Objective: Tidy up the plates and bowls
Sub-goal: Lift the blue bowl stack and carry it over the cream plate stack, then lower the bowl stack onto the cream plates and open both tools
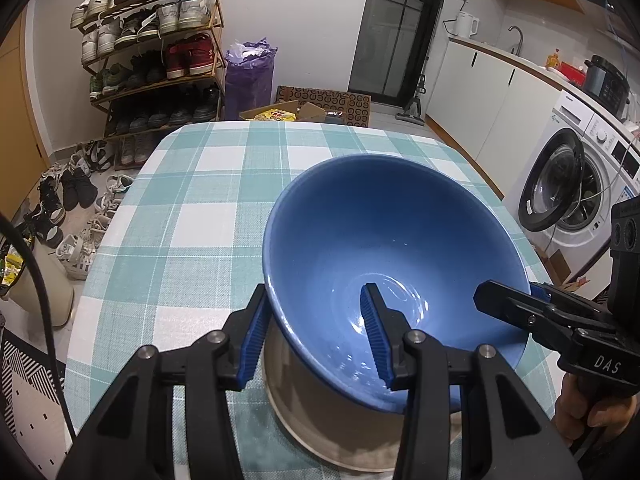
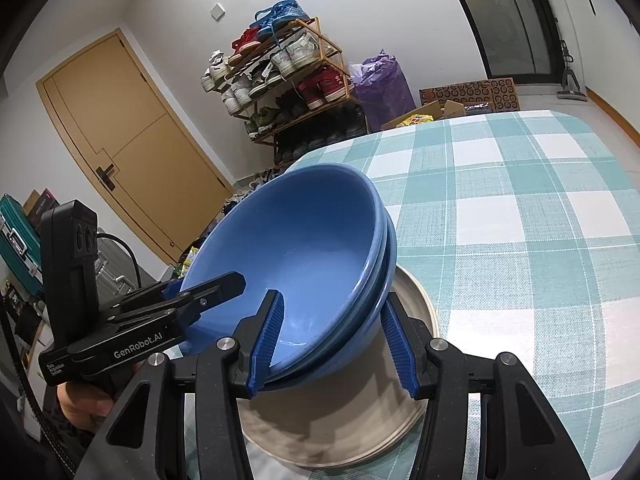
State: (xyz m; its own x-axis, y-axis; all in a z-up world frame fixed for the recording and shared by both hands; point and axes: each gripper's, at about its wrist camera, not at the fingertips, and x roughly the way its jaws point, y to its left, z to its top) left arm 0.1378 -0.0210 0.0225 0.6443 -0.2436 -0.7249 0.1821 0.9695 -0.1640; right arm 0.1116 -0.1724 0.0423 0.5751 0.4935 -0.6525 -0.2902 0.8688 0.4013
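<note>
Two nested blue bowls [image 1: 384, 240] [image 2: 304, 248] are tilted over a beige plate [image 1: 320, 424] [image 2: 344, 432] on the checked table [image 1: 200, 208] [image 2: 520, 220]. My left gripper [image 1: 316, 334] straddles the bowls' near-left wall, one blue pad outside and one inside, shut on it. My right gripper [image 2: 334, 344] clamps the opposite wall the same way. Each gripper shows in the other's view: the right gripper [image 1: 500, 300] over the rim at the right edge, the left gripper [image 2: 216, 288] at the left rim. Whether the bowls' foot touches the plate is hidden.
Bare checked cloth stretches beyond the bowls to the table's far edge. Off the table stand a shoe rack [image 1: 156, 52] [image 2: 288, 80], a purple bag [image 1: 250, 76], a washing machine [image 1: 576, 188] and a wooden door [image 2: 132, 140]. A hand [image 1: 580, 408] holds the right gripper's handle.
</note>
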